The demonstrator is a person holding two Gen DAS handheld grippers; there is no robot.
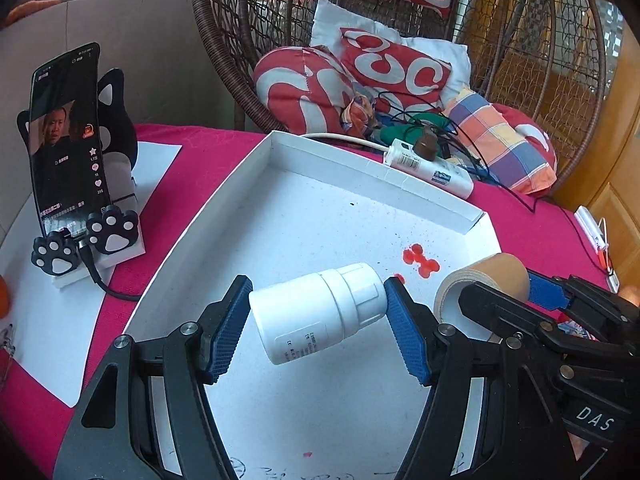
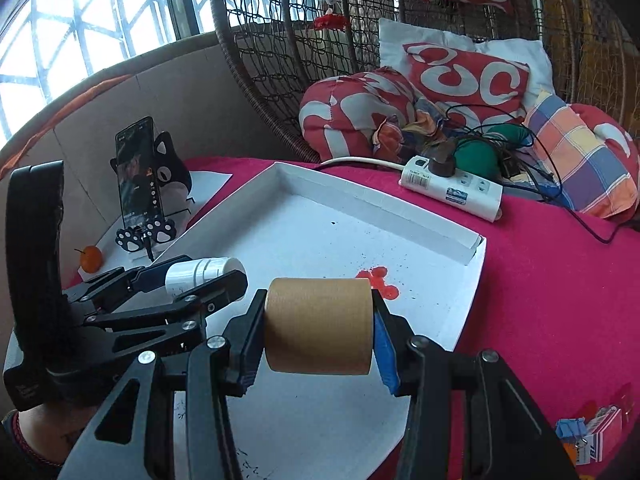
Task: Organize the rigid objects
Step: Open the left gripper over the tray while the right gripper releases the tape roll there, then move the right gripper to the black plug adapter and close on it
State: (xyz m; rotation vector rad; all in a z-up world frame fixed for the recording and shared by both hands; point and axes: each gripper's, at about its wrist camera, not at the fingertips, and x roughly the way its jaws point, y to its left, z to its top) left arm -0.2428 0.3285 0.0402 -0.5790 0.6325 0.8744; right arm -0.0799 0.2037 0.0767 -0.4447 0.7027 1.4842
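Observation:
My left gripper (image 1: 318,316) is shut on a white plastic bottle (image 1: 316,312), held sideways by its base and cap above the white tray (image 1: 280,216). The bottle also shows in the right wrist view (image 2: 204,274), with the left gripper (image 2: 192,280) around it. My right gripper (image 2: 318,326) is shut on a brown tape roll (image 2: 318,326), gripped across its flat ends above the tray (image 2: 320,216). In the left wrist view the tape roll (image 1: 484,280) and right gripper (image 1: 500,292) sit just right of the bottle.
A phone on a cat-paw stand (image 1: 68,152) stands left of the tray on white paper. A power strip (image 2: 452,190) with cables lies behind the tray. Red stains (image 1: 420,260) mark the tray floor. Cushions fill a wicker chair (image 2: 440,80) behind. An orange (image 2: 91,259) sits far left.

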